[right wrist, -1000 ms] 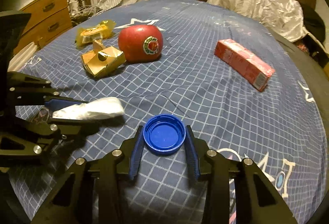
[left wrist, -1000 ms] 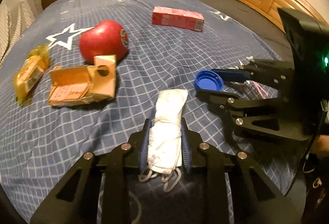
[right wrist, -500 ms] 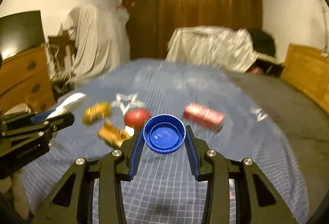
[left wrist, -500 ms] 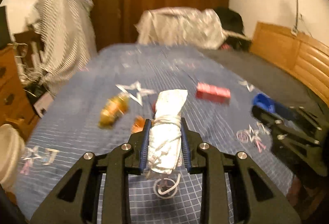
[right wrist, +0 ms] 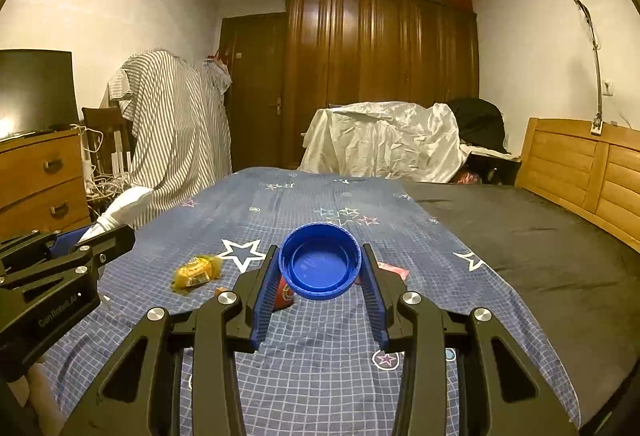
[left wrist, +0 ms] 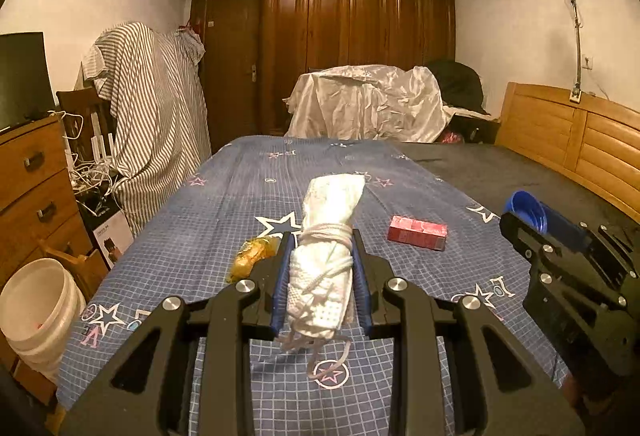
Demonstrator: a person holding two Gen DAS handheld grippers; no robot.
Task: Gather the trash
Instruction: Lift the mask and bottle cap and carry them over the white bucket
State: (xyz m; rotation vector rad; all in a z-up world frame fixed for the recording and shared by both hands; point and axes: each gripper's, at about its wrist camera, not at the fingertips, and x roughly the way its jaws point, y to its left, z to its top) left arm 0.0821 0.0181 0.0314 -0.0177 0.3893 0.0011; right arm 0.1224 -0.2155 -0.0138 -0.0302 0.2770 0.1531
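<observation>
My left gripper (left wrist: pixel 320 236) is shut on a rolled white face mask (left wrist: pixel 330 236) with its ear loops dangling, held above the blue checked bedspread (left wrist: pixel 224 220). My right gripper (right wrist: pixel 320 250) is shut on a blue plastic bottle cap (right wrist: pixel 320 266), also held above the bed. From the left wrist view the cap (left wrist: pixel 524 210) and right gripper (left wrist: pixel 536 220) show at the right. The mask (right wrist: pixel 124 210) shows at the left of the right wrist view. On the bed lie a yellow wrapper (left wrist: pixel 254 256), a red carton (left wrist: pixel 416 232) and a red apple (right wrist: pixel 285 294), mostly hidden behind my right fingers.
A white bucket (left wrist: pixel 28 312) stands on the floor left of the bed, beside a wooden dresser (left wrist: pixel 28 180). A striped cloth (left wrist: pixel 156 116) drapes over a chair. A wooden headboard (left wrist: pixel 568 140) runs along the right. A dark wardrobe (left wrist: pixel 352 36) fills the far wall.
Both grippers have risen from the bedspread and tilted up toward level, carrying the mask and the cap. The views now take in the room rather than looking down on the bed.
</observation>
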